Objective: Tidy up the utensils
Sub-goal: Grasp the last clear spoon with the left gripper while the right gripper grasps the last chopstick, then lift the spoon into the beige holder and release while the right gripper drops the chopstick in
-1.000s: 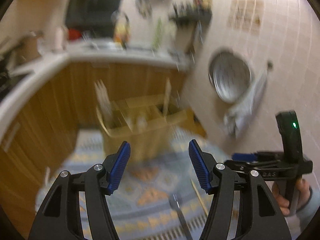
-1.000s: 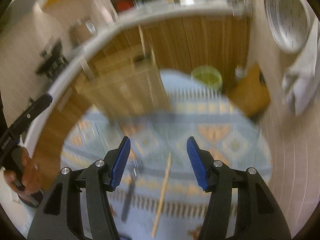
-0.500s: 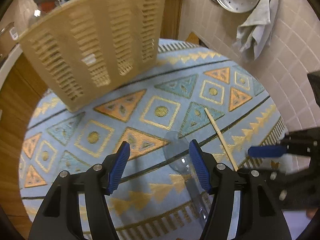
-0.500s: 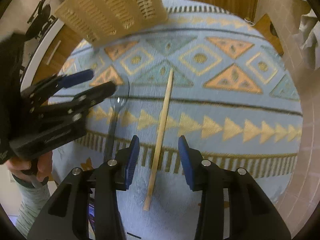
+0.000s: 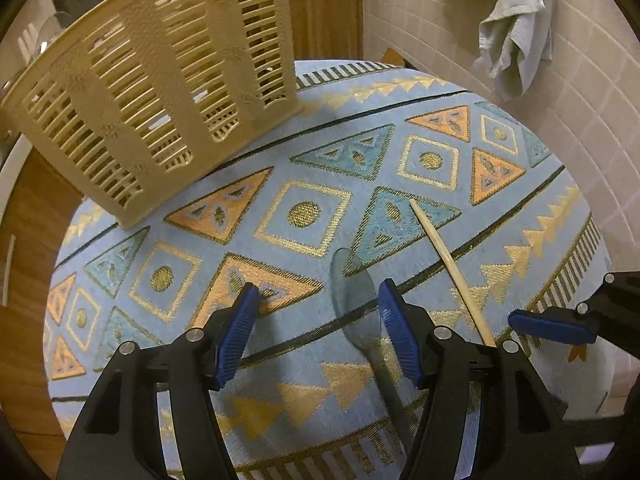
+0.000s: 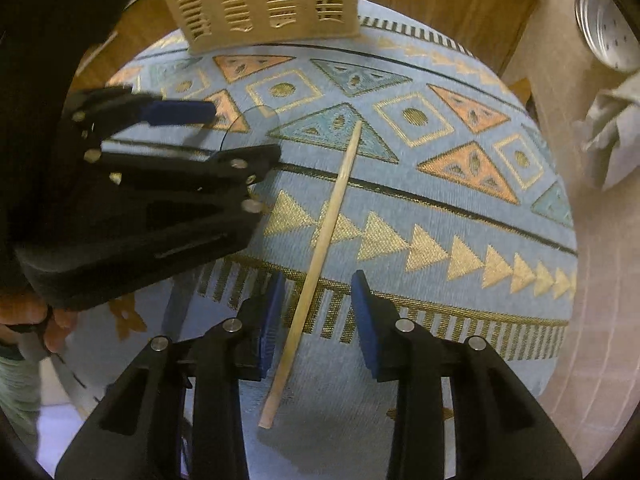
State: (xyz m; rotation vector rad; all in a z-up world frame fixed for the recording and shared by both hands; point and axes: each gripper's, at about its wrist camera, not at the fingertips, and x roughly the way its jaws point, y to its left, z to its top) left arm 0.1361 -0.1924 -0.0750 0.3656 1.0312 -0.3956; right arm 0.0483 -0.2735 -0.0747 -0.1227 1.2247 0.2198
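On the blue patterned cloth [image 6: 460, 216] that covers the round table, a thin wooden stick [image 6: 320, 248] lies with its long axis running from about 7 o'clock near the table's near edge up to about 1 o'clock in the right wrist view, its pointed tip resting on a teal triangle. Just left of it lies a clear plastic spoon [image 5: 354, 292], bowl toward 12 o'clock and handle trailing toward 6 o'clock in the left wrist view, roughly parallel to the stick and apart from it. The right gripper [image 6: 318, 312] sits low over the stick's lower half, jaws partly apart with the stick passing between the blue pads nearer the left one; whether either pad touches it I cannot tell. The left gripper [image 5: 316, 336] has its jaws wide apart and holds nothing, the spoon's bowl lying just inside the right pad. A slatted beige basket [image 5: 160, 80] stands at 11 o'clock.
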